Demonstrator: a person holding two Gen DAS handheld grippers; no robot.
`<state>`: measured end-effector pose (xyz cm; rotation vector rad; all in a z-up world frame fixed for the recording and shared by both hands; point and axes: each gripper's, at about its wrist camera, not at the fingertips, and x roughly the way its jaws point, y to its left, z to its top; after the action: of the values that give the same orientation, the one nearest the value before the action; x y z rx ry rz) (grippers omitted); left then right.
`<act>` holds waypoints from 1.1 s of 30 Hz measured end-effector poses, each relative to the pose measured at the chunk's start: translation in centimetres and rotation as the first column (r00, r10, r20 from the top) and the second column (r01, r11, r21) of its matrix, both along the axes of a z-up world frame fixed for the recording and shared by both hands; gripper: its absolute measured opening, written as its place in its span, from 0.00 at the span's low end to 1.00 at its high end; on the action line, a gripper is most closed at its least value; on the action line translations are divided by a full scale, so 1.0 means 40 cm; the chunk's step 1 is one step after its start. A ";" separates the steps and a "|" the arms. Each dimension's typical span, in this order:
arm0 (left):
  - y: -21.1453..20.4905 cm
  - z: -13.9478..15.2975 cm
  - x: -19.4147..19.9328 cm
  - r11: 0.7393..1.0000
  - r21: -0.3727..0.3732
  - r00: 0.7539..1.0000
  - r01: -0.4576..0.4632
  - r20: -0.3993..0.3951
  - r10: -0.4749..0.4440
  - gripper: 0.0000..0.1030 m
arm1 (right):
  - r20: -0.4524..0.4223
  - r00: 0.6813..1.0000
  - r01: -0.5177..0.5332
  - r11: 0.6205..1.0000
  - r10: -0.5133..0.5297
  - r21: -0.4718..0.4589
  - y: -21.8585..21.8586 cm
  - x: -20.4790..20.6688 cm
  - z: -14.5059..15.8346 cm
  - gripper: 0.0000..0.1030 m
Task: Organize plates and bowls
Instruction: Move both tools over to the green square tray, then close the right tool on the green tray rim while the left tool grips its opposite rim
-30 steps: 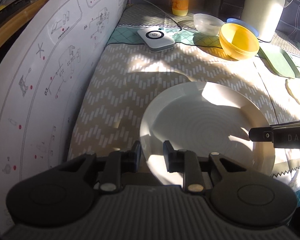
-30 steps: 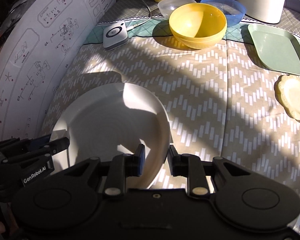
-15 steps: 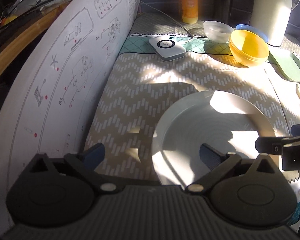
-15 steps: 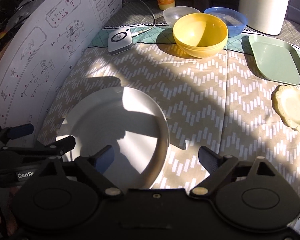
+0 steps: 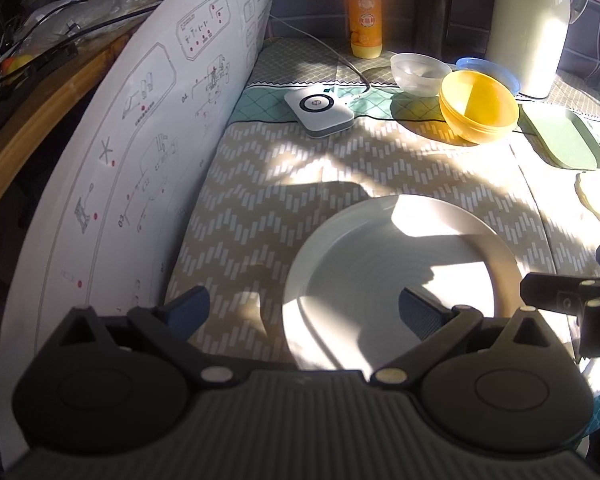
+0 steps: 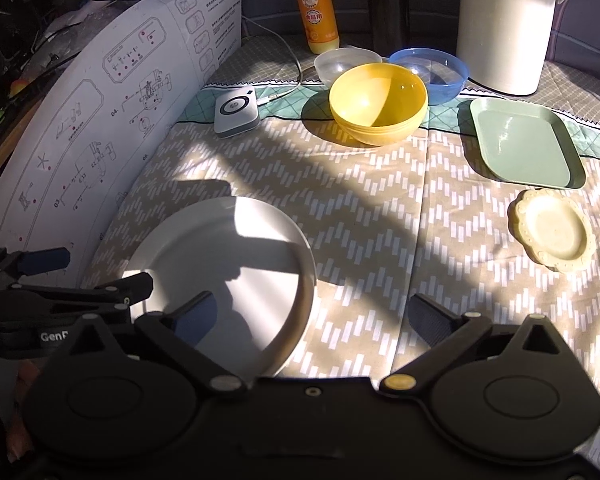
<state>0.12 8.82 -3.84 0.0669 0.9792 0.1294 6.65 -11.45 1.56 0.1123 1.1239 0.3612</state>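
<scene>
The white plate (image 5: 396, 276) lies flat on the chevron-patterned cloth (image 6: 380, 208), and your two grippers flank its near edge: in the left wrist view the plate's left rim sits between the fingers of your left gripper (image 5: 304, 308), with one pad over the cloth and the other over the plate's well; in the right wrist view its right rim sits between the fingers of your right gripper (image 6: 314, 314) in the same way. The plate is round, plain and glossy, with faint concentric rings, half in sunlight and half in shadow. Your left gripper is spread wide and grips nothing; no pad presses on the rim. Your right gripper's jaws are opening, already wide, and likewise clear of the plate. Farther back stand a yellow bowl (image 6: 378, 104), a clear bowl (image 6: 346, 62) and a blue bowl (image 6: 430, 72) close together, with a green rectangular tray (image 6: 526, 142) and a small scalloped cream dish (image 6: 554, 230) to the right. A white charger puck (image 6: 236, 114), an orange bottle (image 6: 316, 4), a cream jug (image 6: 508, 24) and a printed white board (image 5: 132, 152) ring the cloth.
</scene>
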 end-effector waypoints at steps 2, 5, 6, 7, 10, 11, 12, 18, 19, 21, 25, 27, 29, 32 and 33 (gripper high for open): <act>-0.007 0.004 0.001 1.000 0.001 1.000 0.006 0.002 -0.006 1.00 | 0.004 1.000 0.007 1.000 -0.007 0.001 -0.009 -0.002 0.003 1.00; -0.016 0.008 0.004 1.000 -0.002 1.000 0.014 0.002 -0.014 1.00 | 0.004 1.000 0.019 1.000 -0.019 0.002 -0.017 -0.002 0.002 1.00; -0.019 0.009 0.006 1.000 -0.003 1.000 0.018 0.002 -0.018 1.00 | 0.001 1.000 0.024 1.000 -0.024 0.004 -0.023 -0.003 0.001 1.00; -0.023 0.011 0.007 1.000 -0.002 1.000 0.021 0.002 -0.021 1.00 | 0.000 1.000 0.028 1.000 -0.028 0.005 -0.027 -0.003 0.000 1.00; -0.035 0.014 0.010 1.000 0.001 0.999 0.032 0.003 -0.032 1.00 | -0.005 0.999 0.043 0.999 -0.043 0.007 -0.041 -0.002 -0.004 1.00; -0.039 0.017 0.012 0.999 0.000 0.999 0.035 0.003 -0.035 1.00 | -0.005 0.999 0.048 0.999 -0.048 0.008 -0.045 -0.001 -0.005 1.00; -0.046 0.020 0.015 0.999 -0.002 0.999 0.042 0.003 -0.042 1.00 | -0.006 0.999 0.054 0.998 -0.054 0.010 -0.052 0.001 -0.008 1.00; -0.106 0.043 0.040 0.995 0.004 0.994 0.103 0.021 -0.103 1.00 | 0.004 0.994 0.109 0.994 -0.109 0.005 -0.117 0.021 -0.014 1.00; -0.121 0.045 0.045 0.993 0.005 0.993 0.117 0.022 -0.117 1.00 | 0.005 0.992 0.123 0.992 -0.123 0.002 -0.135 0.026 -0.016 1.00; -0.151 0.047 0.057 0.989 0.004 0.989 0.145 0.022 -0.145 1.00 | 0.007 0.988 0.156 0.988 -0.156 -0.005 -0.178 0.039 -0.021 1.00; -0.228 0.049 0.087 0.978 -0.006 0.978 0.209 0.022 -0.209 1.00 | 0.016 0.974 0.225 0.974 -0.225 -0.029 -0.275 0.063 -0.034 1.00; -0.274 0.047 0.106 0.969 -0.017 0.969 0.247 0.025 -0.246 1.00 | 0.022 0.965 0.262 0.964 -0.261 -0.039 -0.331 0.081 -0.043 1.00; -0.320 0.043 0.125 0.958 -0.023 0.958 0.285 0.028 -0.284 1.00 | 0.029 0.957 0.290 0.956 -0.289 -0.046 -0.377 0.102 -0.052 1.00; -0.405 0.037 0.163 0.938 -0.029 0.938 0.346 0.039 -0.345 1.00 | 0.040 0.942 0.334 0.942 -0.332 -0.045 -0.458 0.147 -0.070 1.00; -0.430 0.034 0.175 0.932 -0.033 0.932 0.361 0.040 -0.360 1.00 | 0.045 0.936 0.351 0.935 -0.349 -0.045 -0.487 0.165 -0.075 1.00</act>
<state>7.12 -8.36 -2.47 0.2066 0.9207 -0.2268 13.25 -30.92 -1.44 0.2554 1.0525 0.0149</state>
